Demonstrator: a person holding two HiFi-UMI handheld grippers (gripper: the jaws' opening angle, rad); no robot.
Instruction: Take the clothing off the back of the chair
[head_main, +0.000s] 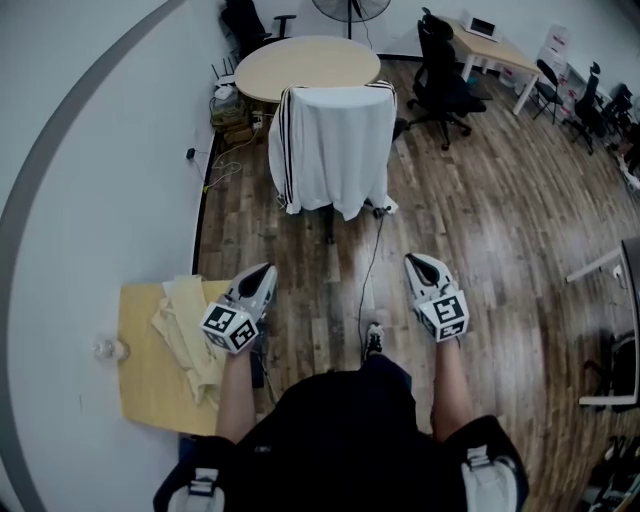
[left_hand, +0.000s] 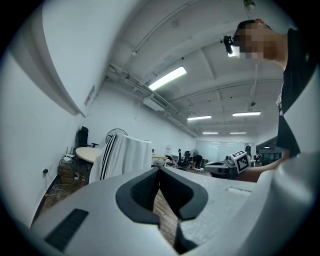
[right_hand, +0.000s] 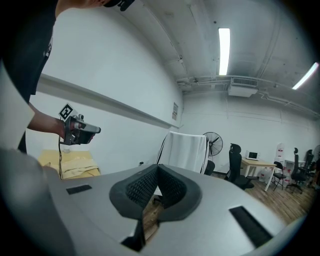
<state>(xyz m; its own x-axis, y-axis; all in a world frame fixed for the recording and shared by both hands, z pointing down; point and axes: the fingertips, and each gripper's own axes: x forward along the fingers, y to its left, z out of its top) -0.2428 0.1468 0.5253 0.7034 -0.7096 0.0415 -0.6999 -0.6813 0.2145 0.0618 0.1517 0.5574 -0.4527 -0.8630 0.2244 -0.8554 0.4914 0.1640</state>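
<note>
A white garment with black side stripes (head_main: 335, 145) hangs over the back of a chair some way ahead of me; it also shows as the white garment (left_hand: 122, 155) in the left gripper view and the white garment (right_hand: 186, 152) in the right gripper view. My left gripper (head_main: 262, 278) is shut and empty, held level over the floor. My right gripper (head_main: 420, 266) is shut too, with nothing in it. Both are well short of the chair. Each gripper's pads meet in its own view: left gripper (left_hand: 160, 175), right gripper (right_hand: 157, 172).
A round table (head_main: 306, 66) stands behind the chair. A low wooden table (head_main: 150, 380) with a pale cloth (head_main: 190, 325) is at my left by the wall. A black cable (head_main: 372, 260) runs along the floor. Office chairs (head_main: 445, 75) and a desk (head_main: 495, 45) stand at the back right.
</note>
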